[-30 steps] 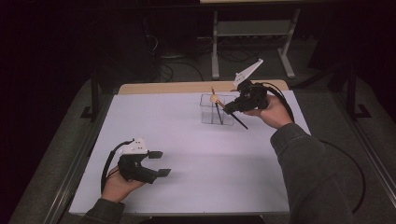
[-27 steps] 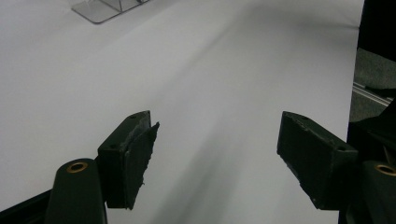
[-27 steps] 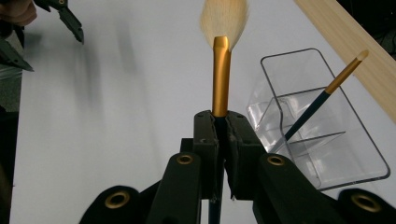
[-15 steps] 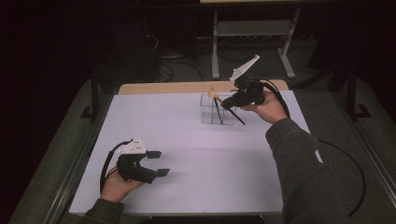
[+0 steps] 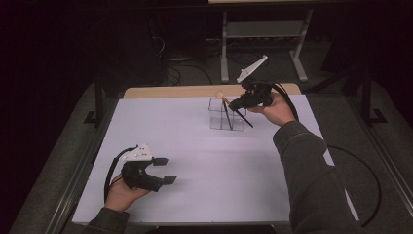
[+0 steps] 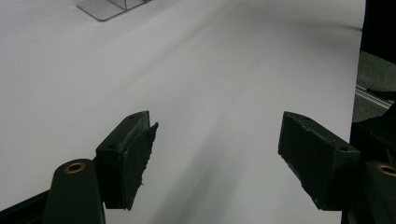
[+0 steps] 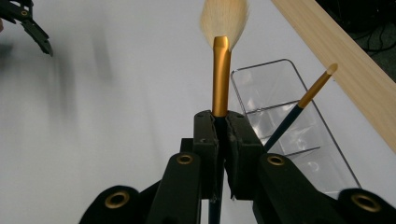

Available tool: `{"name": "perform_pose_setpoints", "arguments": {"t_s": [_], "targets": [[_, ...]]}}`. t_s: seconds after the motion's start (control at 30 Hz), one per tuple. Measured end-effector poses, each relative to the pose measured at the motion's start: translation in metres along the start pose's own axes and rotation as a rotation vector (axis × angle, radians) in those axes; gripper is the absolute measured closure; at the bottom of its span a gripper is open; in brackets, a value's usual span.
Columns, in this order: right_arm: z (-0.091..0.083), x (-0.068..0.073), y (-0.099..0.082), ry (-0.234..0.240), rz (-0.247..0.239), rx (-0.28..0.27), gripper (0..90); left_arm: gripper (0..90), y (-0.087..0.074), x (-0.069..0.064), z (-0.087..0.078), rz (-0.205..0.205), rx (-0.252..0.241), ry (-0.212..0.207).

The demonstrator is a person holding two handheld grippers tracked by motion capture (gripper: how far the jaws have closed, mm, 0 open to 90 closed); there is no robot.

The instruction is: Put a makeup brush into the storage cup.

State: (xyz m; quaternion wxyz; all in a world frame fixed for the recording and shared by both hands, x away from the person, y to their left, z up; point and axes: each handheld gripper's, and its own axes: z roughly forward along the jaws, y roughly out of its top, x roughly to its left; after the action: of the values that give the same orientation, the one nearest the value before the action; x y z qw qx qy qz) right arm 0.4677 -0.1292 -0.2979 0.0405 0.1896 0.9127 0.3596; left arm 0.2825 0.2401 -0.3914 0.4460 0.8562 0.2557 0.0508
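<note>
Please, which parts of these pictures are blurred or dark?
Right gripper view: the left gripper far off is smeared, the held brush sharp. Left gripper view: its pads look soft. High view: surroundings are dark; the white table is bright.

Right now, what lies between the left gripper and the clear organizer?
Only bare white table lies between left gripper and clear organizer, seen in the high view.

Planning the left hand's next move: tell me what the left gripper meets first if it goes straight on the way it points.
Likely nothing soon: the open left gripper faces bare white table. The clear organizer sits off its line; depth is uncertain.
</note>
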Motion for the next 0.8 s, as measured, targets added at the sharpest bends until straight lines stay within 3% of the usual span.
{"name": "perform_pose_setpoints", "arguments": {"t_s": [0.8], "targets": [[0.002,-0.022,0.020,-0.064,0.017,-0.026,82.9,25.2,-0.002,0.004,-0.003,-0.002,0.002,0.005]]}}
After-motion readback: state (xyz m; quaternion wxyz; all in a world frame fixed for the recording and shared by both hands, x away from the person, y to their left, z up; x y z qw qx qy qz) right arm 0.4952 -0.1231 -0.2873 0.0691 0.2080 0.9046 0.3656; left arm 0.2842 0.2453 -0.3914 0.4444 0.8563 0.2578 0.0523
